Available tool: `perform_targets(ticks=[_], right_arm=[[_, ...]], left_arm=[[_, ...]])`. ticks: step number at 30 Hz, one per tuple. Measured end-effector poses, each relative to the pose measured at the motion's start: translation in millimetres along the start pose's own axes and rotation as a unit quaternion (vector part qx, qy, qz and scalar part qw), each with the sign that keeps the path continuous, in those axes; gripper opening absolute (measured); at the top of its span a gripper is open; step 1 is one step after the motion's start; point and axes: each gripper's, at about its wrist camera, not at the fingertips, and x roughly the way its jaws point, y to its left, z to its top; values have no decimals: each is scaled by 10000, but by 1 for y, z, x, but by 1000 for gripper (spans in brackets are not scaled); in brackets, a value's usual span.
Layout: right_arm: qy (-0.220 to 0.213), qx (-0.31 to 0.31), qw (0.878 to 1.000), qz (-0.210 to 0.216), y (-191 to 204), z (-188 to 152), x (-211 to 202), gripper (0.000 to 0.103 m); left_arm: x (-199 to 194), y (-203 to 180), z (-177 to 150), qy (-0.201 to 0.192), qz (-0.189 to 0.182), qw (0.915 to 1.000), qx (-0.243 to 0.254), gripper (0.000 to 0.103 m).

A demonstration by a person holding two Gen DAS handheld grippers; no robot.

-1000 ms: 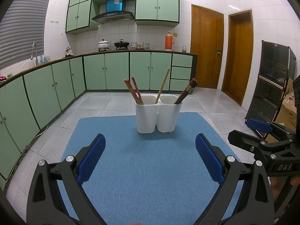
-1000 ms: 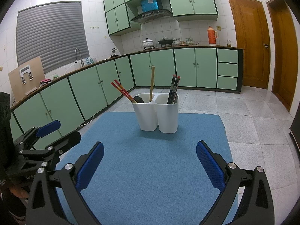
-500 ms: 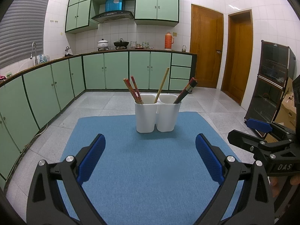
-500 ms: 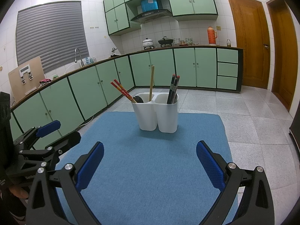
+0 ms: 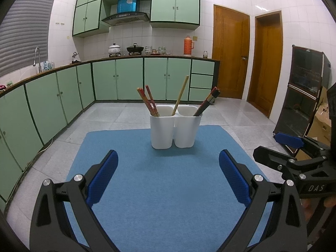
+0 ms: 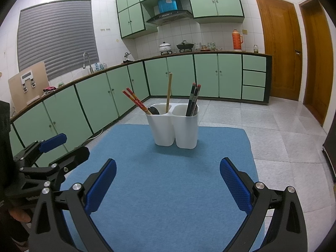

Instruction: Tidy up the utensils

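On the blue mat [image 5: 159, 189] ahead of you, the white holder [image 5: 175, 131] stands with chopsticks [image 5: 150, 101] sorted; your left gripper [image 5: 168, 176] and right gripper [image 6: 168, 178] gape empty.

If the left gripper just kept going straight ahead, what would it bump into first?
Most likely the white utensil holder on the blue mat. The open left gripper points at it with only bare mat between, though its height over the mat is unclear.
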Motion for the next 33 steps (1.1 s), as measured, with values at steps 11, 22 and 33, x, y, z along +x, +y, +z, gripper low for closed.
perform_targets(ticks=[11,22,33], right_arm=[[35,-46,10000,-35,-1,-2,3,97],[45,-44,10000,-48,-2,-2,4,97],[44,-50,10000,-47,-1,-2,3,97]], left_arm=[[2,-1,2,47,-19,9999,-117,93],[3,1,4,85,-24,9999,-143,94],[2,2,3,84,19,9999,-145,94]])
